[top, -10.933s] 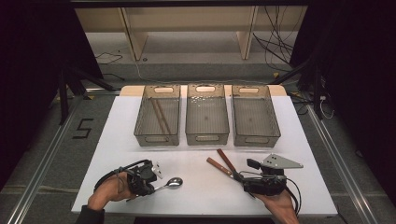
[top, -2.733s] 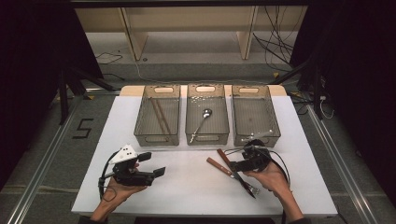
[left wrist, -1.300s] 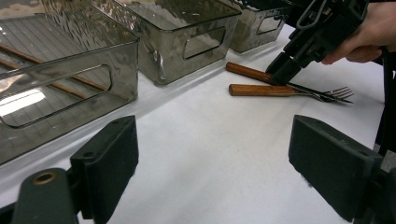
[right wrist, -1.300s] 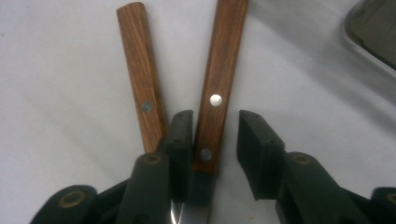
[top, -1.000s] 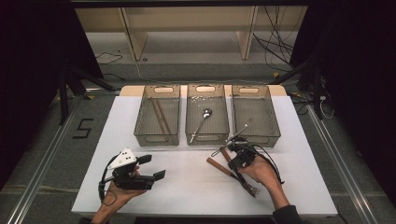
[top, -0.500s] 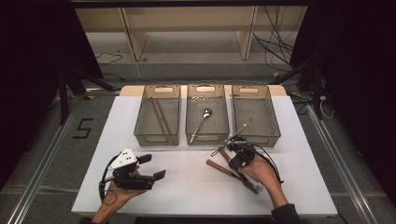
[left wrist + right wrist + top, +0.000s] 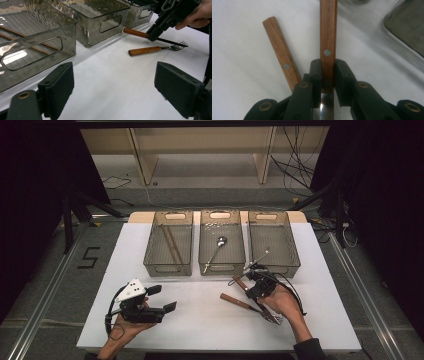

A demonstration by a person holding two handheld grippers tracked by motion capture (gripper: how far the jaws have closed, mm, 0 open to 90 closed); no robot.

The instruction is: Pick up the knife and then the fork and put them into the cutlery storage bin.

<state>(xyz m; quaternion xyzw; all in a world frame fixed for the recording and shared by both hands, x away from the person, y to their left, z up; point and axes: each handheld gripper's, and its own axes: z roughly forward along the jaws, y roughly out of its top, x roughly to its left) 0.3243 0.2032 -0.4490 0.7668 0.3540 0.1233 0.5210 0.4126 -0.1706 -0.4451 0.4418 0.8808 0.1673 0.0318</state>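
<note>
A white table (image 7: 210,320) is filling the middle of the high view, carrying three smoky clear bins in a row across the upper centre. The left bin (image 7: 168,268) is holding two wooden chopsticks (image 7: 171,243) lying lengthwise. The middle bin (image 7: 221,268) is holding one metal spoon (image 7: 215,252), bowl toward the far end, with small metal bits by its far wall that are too small to identify. The right bin (image 7: 295,255) is showing a thin metal piece (image 7: 260,256) slanting over its near left corner; whether it rests inside cannot be told. Below the right bin, at lower right of centre, the right gripper (image 7: 327,75) is pinching a wooden-handled utensil (image 7: 328,30) at the base of its handle, its jaws having just been closing onto it. A wooden-handled fork (image 7: 155,49) is lying just beside it on the table. At lower left, the left gripper (image 7: 113,92) is hovering with jaws spread and nothing between them.
</note>
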